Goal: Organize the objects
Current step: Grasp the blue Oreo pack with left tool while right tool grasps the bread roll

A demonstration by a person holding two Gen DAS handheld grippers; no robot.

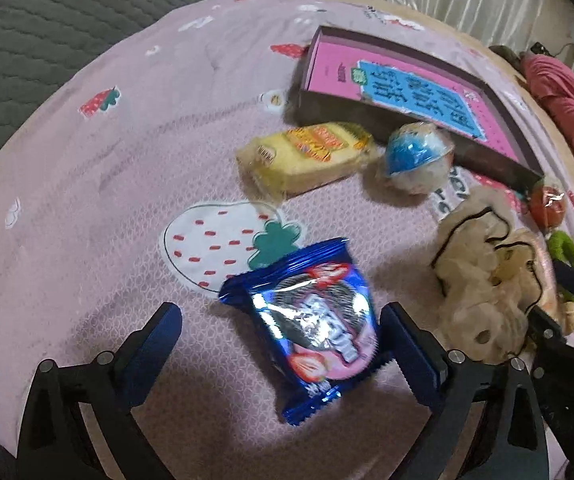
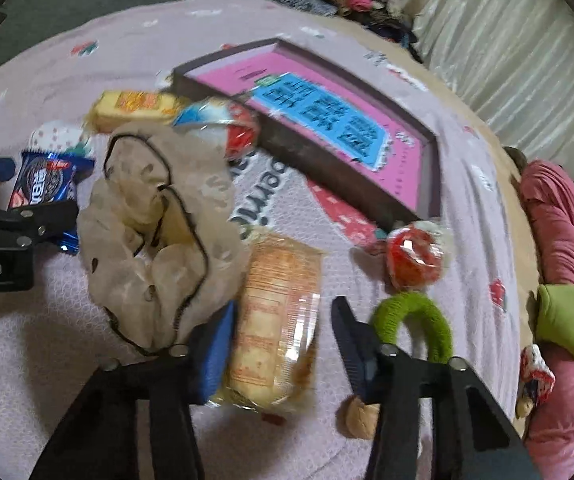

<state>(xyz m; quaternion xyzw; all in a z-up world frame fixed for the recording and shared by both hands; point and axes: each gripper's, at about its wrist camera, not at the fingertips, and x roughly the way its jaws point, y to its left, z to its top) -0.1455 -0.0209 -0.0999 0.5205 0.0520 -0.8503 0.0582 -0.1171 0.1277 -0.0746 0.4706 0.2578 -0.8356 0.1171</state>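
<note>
My left gripper (image 1: 281, 330) is open, its fingers on either side of a blue cookie packet (image 1: 311, 328) lying on the pink bedspread; the packet also shows in the right wrist view (image 2: 45, 182). My right gripper (image 2: 283, 332) is open around an orange wafer packet (image 2: 275, 320). An open pink-lined box (image 1: 407, 92) sits beyond, also in the right wrist view (image 2: 327, 136). A yellow cake packet (image 1: 307, 156) and a blue-capped ball snack (image 1: 417, 158) lie in front of the box.
A beige scrunchie with black cord (image 2: 155, 232) lies between the grippers. A red wrapped snack (image 2: 415, 256) and a green ring toy (image 2: 415, 320) lie at the right. Pink and green clothes (image 2: 563, 248) pile at the bed's right edge.
</note>
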